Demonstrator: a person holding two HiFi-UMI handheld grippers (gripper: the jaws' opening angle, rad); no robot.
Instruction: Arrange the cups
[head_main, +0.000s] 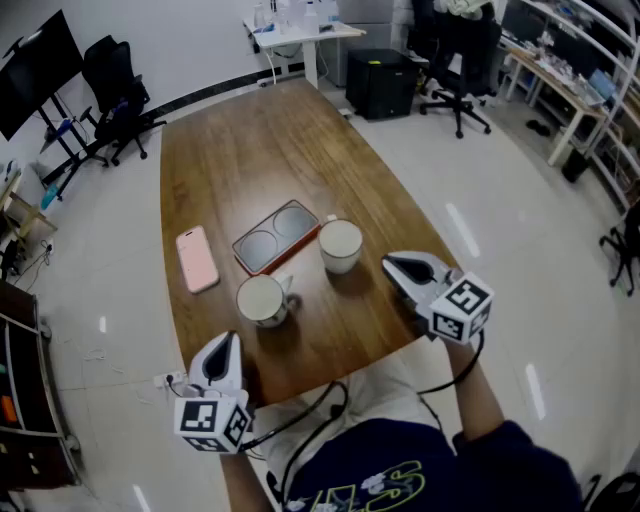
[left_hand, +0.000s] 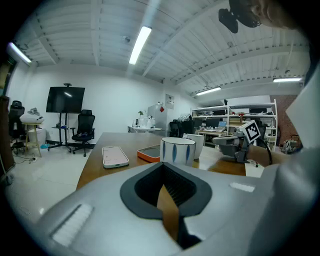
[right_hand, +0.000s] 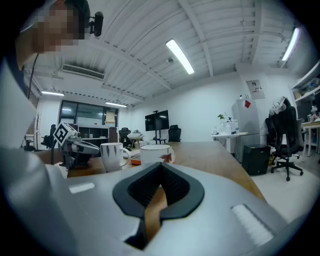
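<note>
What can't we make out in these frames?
Cup insides: left gripper view shows the striped cup and far cup side-on, so their walls hide them; head view too small.
Tray: left gripper view, right part behind the striped cup.
Phone: head view, too small to tell face up or down.

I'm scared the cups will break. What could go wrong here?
1. The left gripper and the right gripper are both shut and empty. Reaching in like that could shove a cup over instead of gripping it.
2. The orange tray has two round hollows. A cup set off-centre might perch on the rim and tip.
3. The pink phone lies beside the tray and the nearer cup, so a sliding cup might bump it.
</note>
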